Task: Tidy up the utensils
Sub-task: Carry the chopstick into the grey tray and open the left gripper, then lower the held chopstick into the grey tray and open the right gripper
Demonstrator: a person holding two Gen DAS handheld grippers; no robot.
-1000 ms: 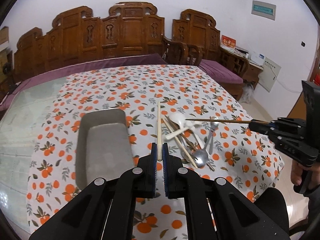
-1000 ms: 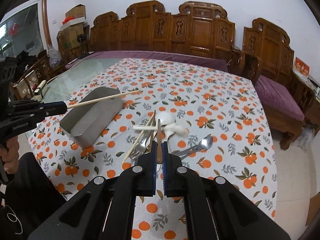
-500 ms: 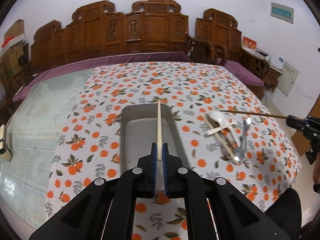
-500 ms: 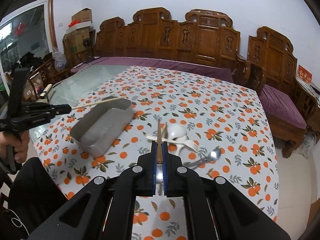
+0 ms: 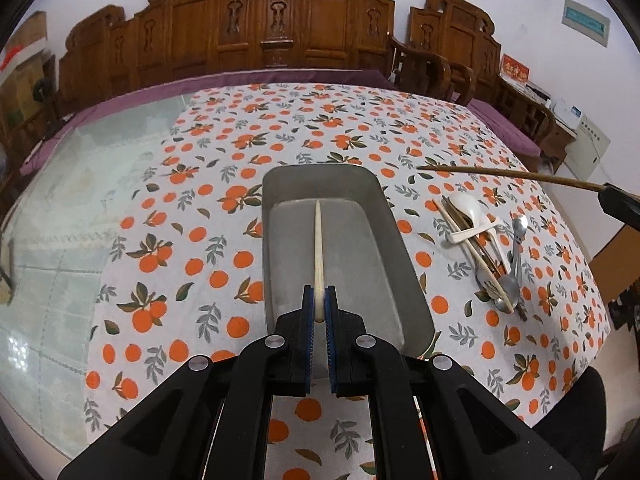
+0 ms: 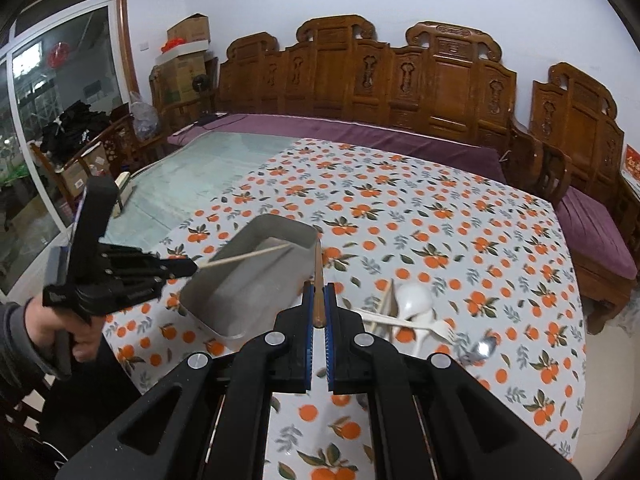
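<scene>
My left gripper (image 5: 319, 294) is shut on a pale chopstick (image 5: 317, 244). It holds the stick low over the grey metal tray (image 5: 394, 236), tip pointing at the far wall. In the right wrist view the same left gripper (image 6: 191, 267) reaches in from the left with the pale chopstick (image 6: 248, 256) slanting into the tray (image 6: 224, 300). My right gripper (image 6: 319, 290) is shut on a brown chopstick (image 6: 318, 268) that points at the tray's right corner. The right gripper (image 5: 608, 192) also shows with the brown chopstick (image 5: 500, 171) at the right edge.
A pile of utensils lies right of the tray: white spoon (image 5: 466, 204), metal spoon (image 5: 517, 236), chopsticks (image 5: 472, 248), white fork (image 6: 404, 322). The orange-print cloth (image 5: 192, 216) borders bare glass tabletop (image 5: 60, 216). A carved bench (image 6: 400, 80) stands behind. A hand (image 6: 44, 320) grips the left tool.
The left gripper carried the pale chopstick left from the utensil pile to over the tray and sank lower. The right gripper rose and swung its brown chopstick toward the tray.
</scene>
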